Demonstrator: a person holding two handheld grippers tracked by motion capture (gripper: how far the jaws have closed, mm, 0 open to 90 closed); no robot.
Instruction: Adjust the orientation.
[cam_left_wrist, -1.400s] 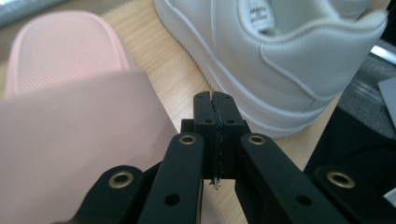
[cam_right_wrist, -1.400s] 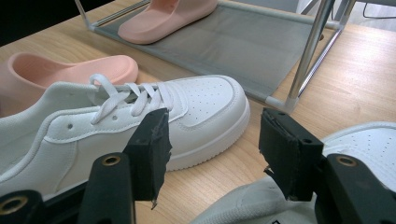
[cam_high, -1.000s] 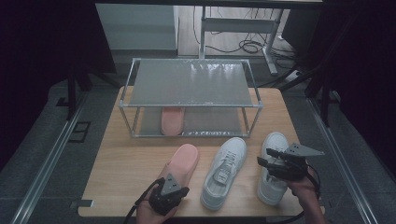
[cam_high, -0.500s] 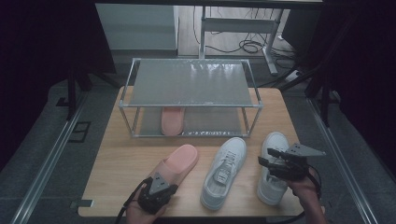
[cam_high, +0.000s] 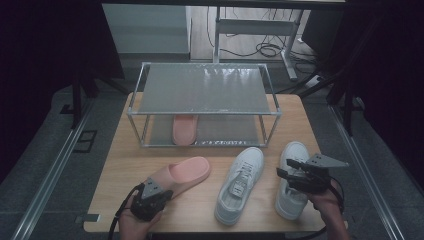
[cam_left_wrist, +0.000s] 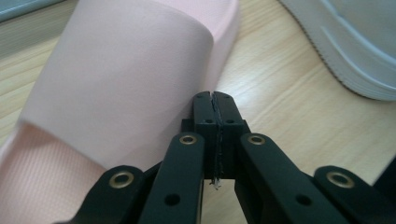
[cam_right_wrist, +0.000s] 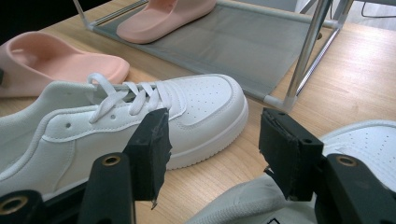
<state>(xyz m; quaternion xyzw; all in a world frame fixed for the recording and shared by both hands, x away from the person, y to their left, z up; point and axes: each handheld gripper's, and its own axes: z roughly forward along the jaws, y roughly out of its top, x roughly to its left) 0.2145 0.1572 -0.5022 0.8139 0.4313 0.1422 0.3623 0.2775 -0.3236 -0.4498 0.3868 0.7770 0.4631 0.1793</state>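
A pink slipper (cam_high: 187, 172) lies on the wooden table (cam_high: 120, 165), toe toward the right. My left gripper (cam_high: 159, 189) is at its heel end; in the left gripper view the jaws are pressed together (cam_left_wrist: 214, 100) with nothing between them, right beside the slipper's strap (cam_left_wrist: 121, 79). My right gripper (cam_high: 285, 169) hangs open over the right white sneaker (cam_high: 292, 197), its pads (cam_right_wrist: 152, 140) wide apart and empty. A second white sneaker (cam_high: 240, 182) lies between the slipper and the right one.
A metal-framed two-tier rack (cam_high: 202, 87) stands at the back of the table, with another pink slipper (cam_high: 184, 129) on its lower shelf. The rack's front right post (cam_right_wrist: 306, 51) is close ahead of the right gripper. Dark floor and cables lie beyond.
My left gripper has moved left along the front edge. The pink slipper's heel swung left with it, so the toe points more to the right. The right gripper has stayed put.
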